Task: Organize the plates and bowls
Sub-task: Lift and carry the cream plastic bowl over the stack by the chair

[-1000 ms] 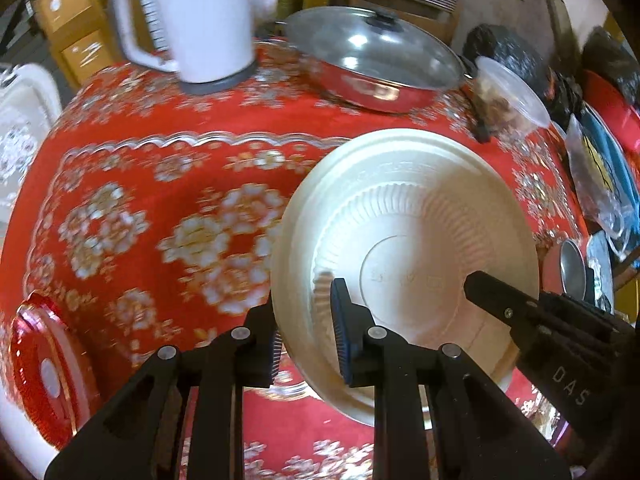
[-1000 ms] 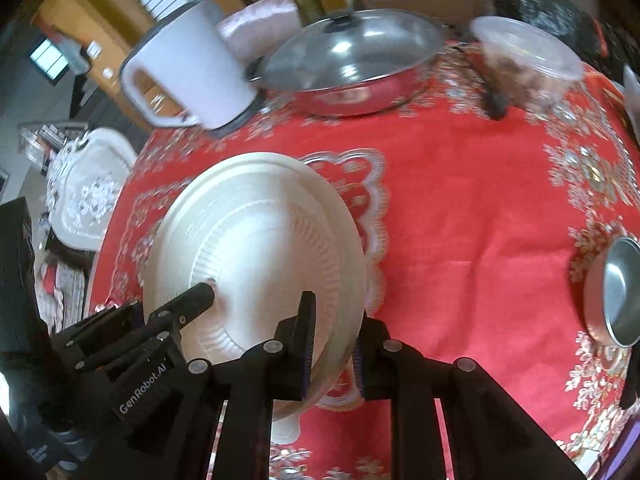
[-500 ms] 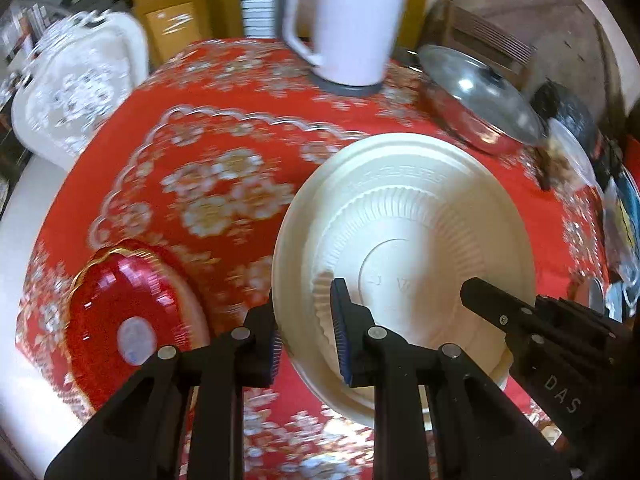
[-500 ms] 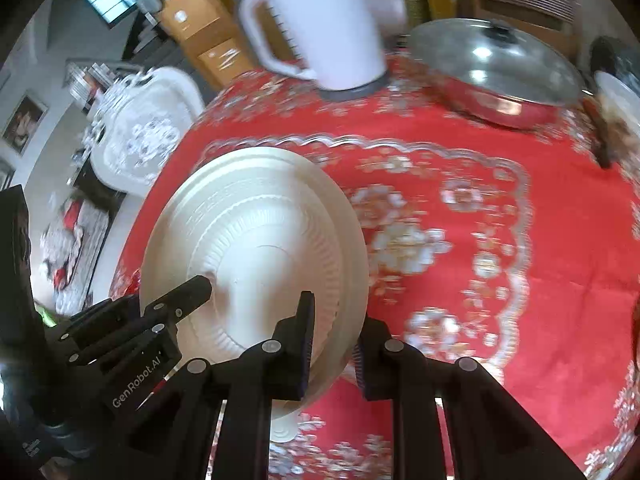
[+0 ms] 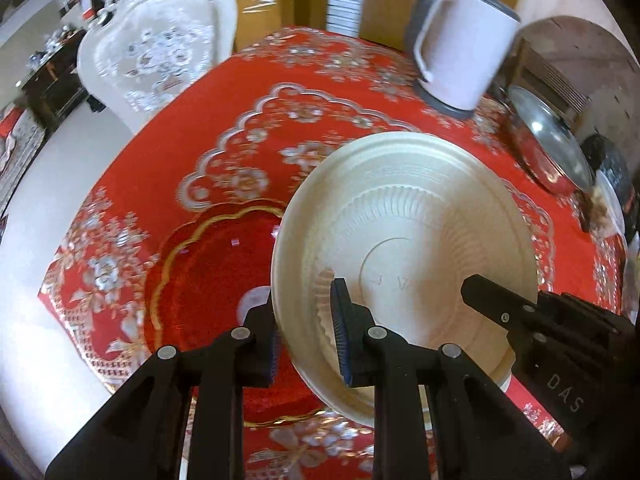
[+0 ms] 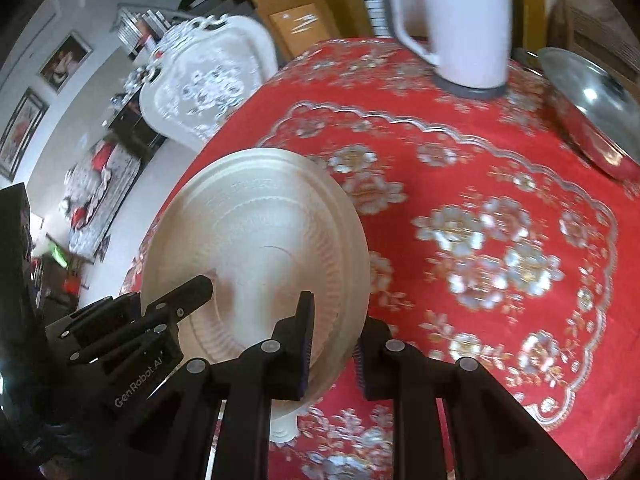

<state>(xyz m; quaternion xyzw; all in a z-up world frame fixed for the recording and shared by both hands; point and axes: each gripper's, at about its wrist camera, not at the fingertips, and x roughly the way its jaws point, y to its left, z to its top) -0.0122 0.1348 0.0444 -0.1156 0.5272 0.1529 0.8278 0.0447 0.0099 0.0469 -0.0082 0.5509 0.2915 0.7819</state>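
Cream plate: one, held tilted on edge above the tablecloth, underside facing both cameras, between the two grippers.
Left gripper: fingers clamped on the plate's rim at its 8 o'clock, one pad on each face.
Right gripper: fingers clamped on the opposite rim, at 5 o'clock in the right wrist view; its tip also shows in the left wrist view at 4 o'clock.
Red plate: one, gold scalloped edge, flat on the cloth at 9 o'clock of the cream plate, partly hidden behind it and the left fingers.
Tablecloth: one, red with a silver floral print.
Kettle: one, white, at 1 o'clock, far edge of the table.
Lidded pan: one, steel, at 2 o'clock.
Chair: one, white, ornate, at 11 o'clock beyond the table.
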